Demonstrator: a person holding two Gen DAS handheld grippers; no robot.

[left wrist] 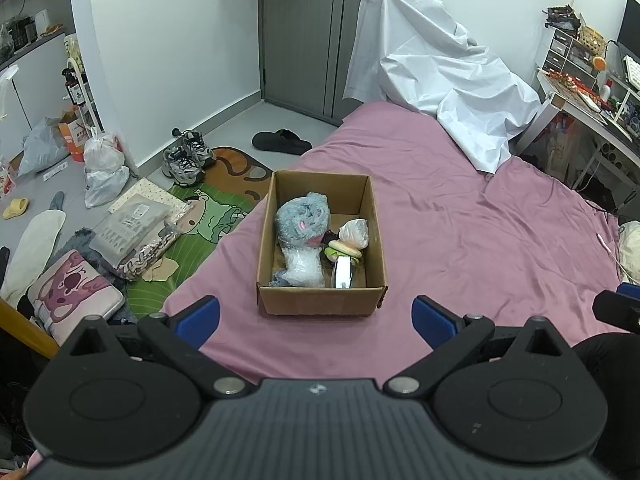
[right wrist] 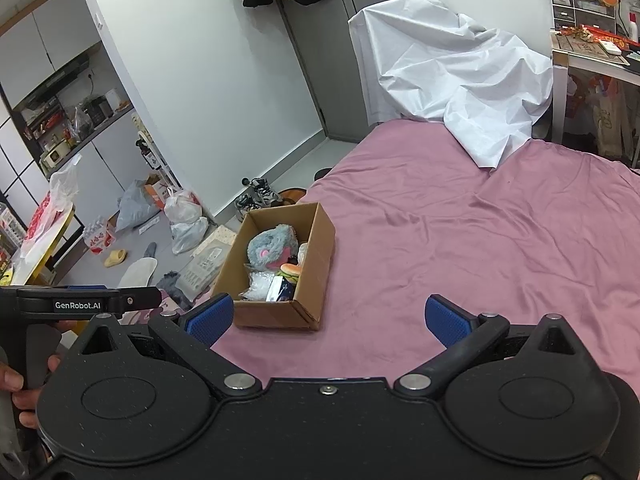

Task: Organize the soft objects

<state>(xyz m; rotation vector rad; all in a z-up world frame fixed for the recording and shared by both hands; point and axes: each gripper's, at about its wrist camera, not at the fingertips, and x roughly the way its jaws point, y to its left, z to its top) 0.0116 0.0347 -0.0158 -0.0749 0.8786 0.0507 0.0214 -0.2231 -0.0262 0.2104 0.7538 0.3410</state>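
Note:
A cardboard box (left wrist: 320, 300) stands on the pink bed sheet (left wrist: 460, 232) near its left edge. In it lie a grey-blue plush toy (left wrist: 302, 218), a bubble-wrap bundle (left wrist: 300, 268), a burger-shaped soft toy (left wrist: 344, 250) and a pale bagged item (left wrist: 356, 232). My left gripper (left wrist: 316, 318) is open and empty, just in front of the box. My right gripper (right wrist: 328, 318) is open and empty, to the right of the box (right wrist: 308, 256), above bare sheet. The plush toy (right wrist: 270, 250) also shows in the right wrist view.
A white sheet (left wrist: 436, 80) drapes a shape at the bed's far end. A desk (left wrist: 592, 108) with clutter stands at the right. The floor at the left holds shoes (left wrist: 186, 156), bags (left wrist: 102, 168), a green mat (left wrist: 204, 220) and cushions. A cream soft thing (left wrist: 630, 244) lies at the bed's right edge.

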